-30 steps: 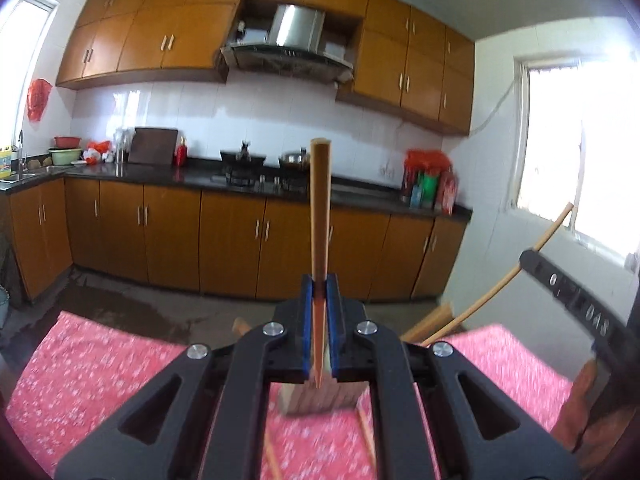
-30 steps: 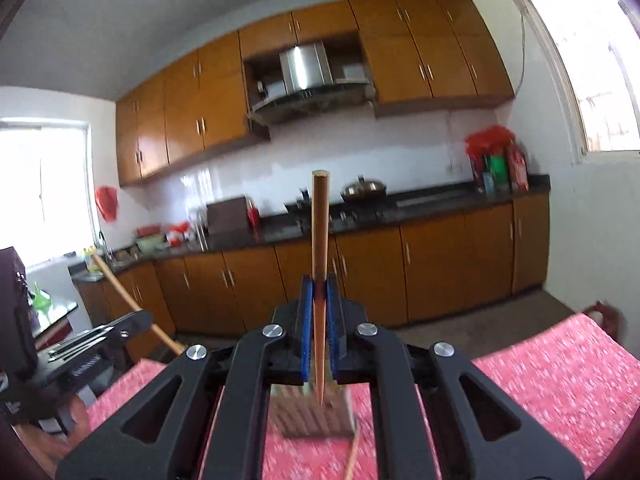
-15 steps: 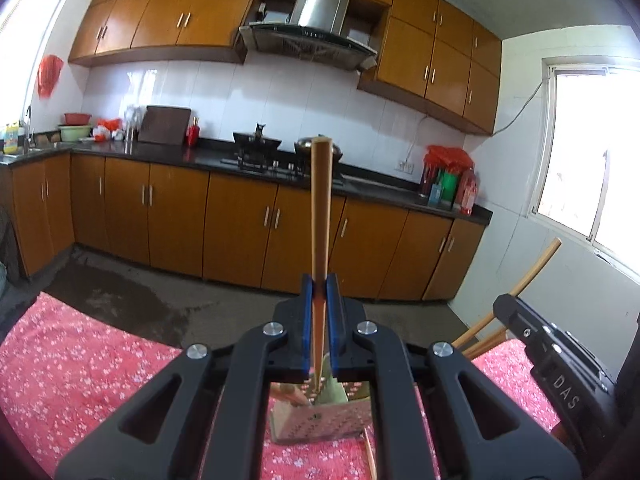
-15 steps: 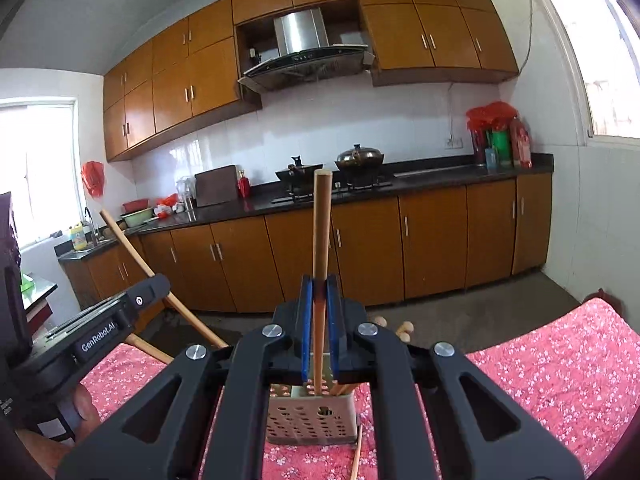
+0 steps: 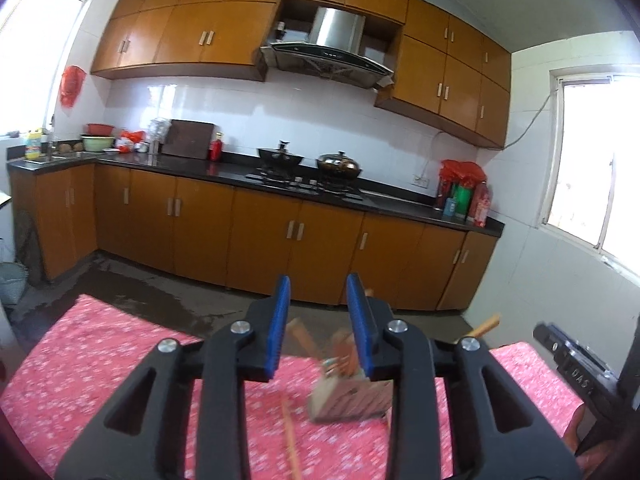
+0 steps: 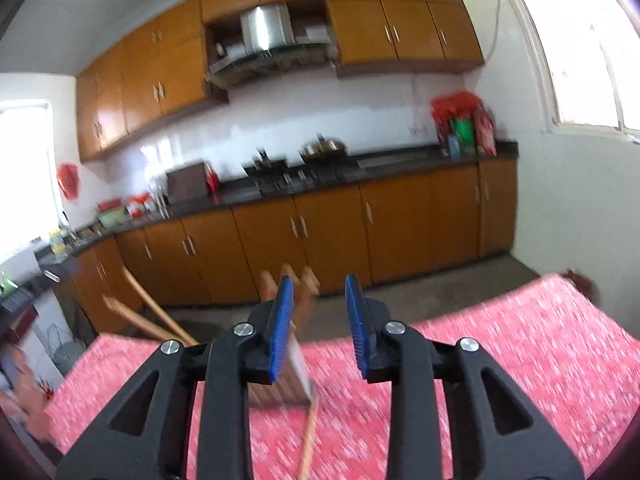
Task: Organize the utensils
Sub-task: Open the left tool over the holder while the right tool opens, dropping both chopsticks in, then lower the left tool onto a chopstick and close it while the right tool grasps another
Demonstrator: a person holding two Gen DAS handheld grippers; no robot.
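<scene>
A perforated utensil holder (image 5: 352,398) stands on the red flowered tablecloth (image 5: 100,360), with wooden sticks (image 5: 301,334) poking out of it. My left gripper (image 5: 319,322) hangs just before it, jaws opening, nothing pressed between the blue pads. In the right wrist view the holder (image 6: 294,380) shows half hidden behind the left finger, stick tops (image 6: 308,280) above it. My right gripper (image 6: 319,320) is likewise opening and grips nothing. One loose chopstick (image 5: 290,440) lies on the cloth in front of the holder, blurred in the right wrist view (image 6: 309,432).
The black housing (image 5: 576,364) of the right tool sits at the left wrist view's right edge, a wooden stick end (image 5: 486,326) beside it. Long wooden sticks (image 6: 148,314) lean at the table's left corner. Beyond the far table edge (image 6: 460,316) are floor and kitchen cabinets.
Both grippers were shut on upright wooden sticks; now both jaws stand apart with the sticks gone from them. Both views have dipped, and the holder has slid off centre.
</scene>
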